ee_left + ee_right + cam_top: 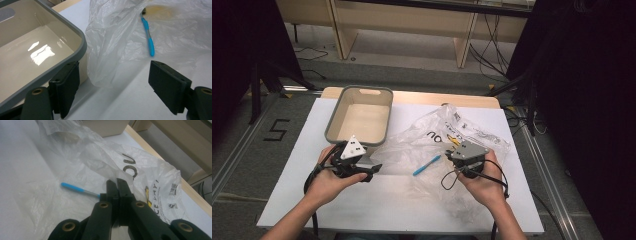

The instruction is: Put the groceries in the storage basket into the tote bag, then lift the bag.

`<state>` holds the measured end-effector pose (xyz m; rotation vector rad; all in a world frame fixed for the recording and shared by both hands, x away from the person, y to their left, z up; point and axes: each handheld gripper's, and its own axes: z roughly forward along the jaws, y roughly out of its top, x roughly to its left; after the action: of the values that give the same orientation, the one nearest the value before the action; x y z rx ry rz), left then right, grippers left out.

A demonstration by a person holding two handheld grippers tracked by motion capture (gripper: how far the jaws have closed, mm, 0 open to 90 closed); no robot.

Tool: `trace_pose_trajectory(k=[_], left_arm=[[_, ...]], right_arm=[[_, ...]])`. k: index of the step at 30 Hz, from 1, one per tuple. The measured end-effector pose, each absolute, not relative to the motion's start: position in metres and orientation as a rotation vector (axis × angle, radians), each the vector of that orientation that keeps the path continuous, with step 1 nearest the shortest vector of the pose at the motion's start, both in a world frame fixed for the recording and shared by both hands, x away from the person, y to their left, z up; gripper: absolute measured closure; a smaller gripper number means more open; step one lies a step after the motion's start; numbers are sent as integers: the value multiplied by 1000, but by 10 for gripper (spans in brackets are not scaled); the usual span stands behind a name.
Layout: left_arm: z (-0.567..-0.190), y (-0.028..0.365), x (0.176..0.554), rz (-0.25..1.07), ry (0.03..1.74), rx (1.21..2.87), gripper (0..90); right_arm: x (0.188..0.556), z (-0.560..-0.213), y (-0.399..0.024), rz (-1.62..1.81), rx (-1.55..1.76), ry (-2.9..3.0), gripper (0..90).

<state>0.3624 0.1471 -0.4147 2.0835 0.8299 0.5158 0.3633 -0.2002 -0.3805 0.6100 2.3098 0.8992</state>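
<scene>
Left gripper (113, 85) jaws wide open, nothing between them, just beside the grey bin's (82, 47) near corner. Right gripper (117, 185) jaws closed, pinching a fold of the plastic bag (100, 157). Blue toothbrush (75, 187) lies inside the bag, right of the bin, handle toward the bin. Risk: thin film slips or tears from the pinch; lifting the wrong layer traps the toothbrush inside.

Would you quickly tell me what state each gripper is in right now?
Left gripper: open, holding nothing.
Right gripper: shut on the bag.
</scene>
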Motion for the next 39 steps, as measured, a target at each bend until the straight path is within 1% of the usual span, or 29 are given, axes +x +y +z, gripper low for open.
trace_pose_trajectory(k=[17, 19, 23, 25, 28, 30, 39], left_arm=[[-419, 145, 366, 509, 832, 2098, 248], [-422, 144, 367, 507, 833, 2110, 249], [-428, 143, 368, 500, 831, 2125, 251], [-430, 144, 368, 498, 829, 2138, 250], [-432, 143, 367, 496, 840, 2147, 246], [-433, 143, 366, 497, 839, 2157, 246], [-438, 143, 365, 499, 846, 2170, 253]], right_arm=[[364, -380, -200, 902, 616, 2314, 900], [364, -381, -200, 905, 619, 2323, 888], [363, -382, -199, 915, 631, 2365, 798], [361, -384, -199, 945, 645, 2386, 715], [358, -385, -201, 966, 646, 2399, 616], [356, -385, -204, 1007, 665, 2426, 518], [336, -387, -226, 1147, 692, 2477, 351]])
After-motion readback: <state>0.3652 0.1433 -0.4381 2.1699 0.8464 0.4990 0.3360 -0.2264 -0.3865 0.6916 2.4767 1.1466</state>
